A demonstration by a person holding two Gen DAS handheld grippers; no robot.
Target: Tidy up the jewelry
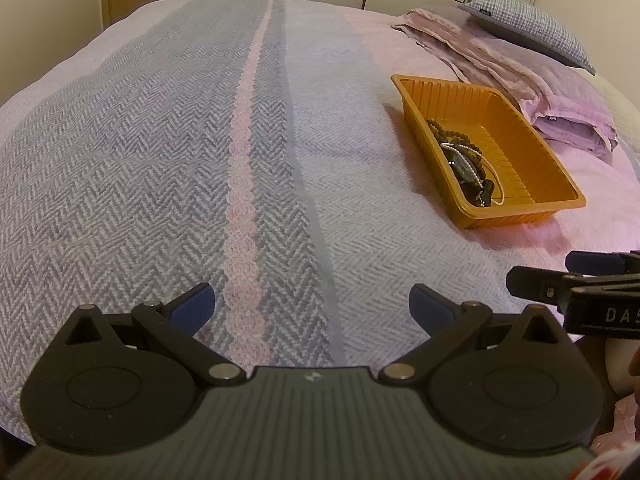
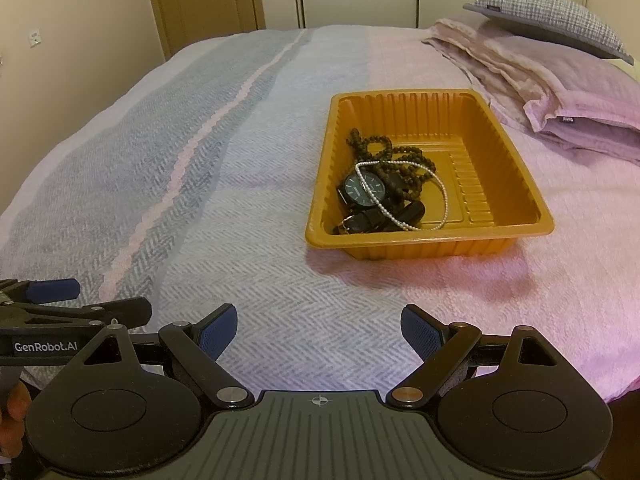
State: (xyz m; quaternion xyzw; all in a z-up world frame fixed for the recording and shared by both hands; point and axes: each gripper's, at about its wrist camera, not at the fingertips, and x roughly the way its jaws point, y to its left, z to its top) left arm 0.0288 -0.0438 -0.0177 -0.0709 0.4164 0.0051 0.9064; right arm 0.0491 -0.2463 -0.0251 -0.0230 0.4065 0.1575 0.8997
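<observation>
An orange plastic tray [image 2: 516, 184] sits on the bed; it also shows in the left wrist view [image 1: 532, 148]. Inside lie a dark bead necklace [image 2: 384, 148], a black watch [image 2: 362, 191] and a white pearl strand [image 2: 384, 204], tangled at the tray's left side. The jewelry pile [image 1: 468, 160] shows in the left wrist view too. My right gripper [image 2: 319, 334] is open and empty, near the bed's front edge, short of the tray. My left gripper [image 1: 312, 306] is open and empty, left of the tray over the striped bedspread. Each gripper shows at the edge of the other's view.
The bed carries a herringbone bedspread [image 1: 160, 160] with a pink stripe. A folded pink blanket [image 2: 560, 88] and a checked pillow [image 2: 552, 20] lie behind the tray on the right. A wardrobe and a door [image 2: 208, 0] stand beyond the bed.
</observation>
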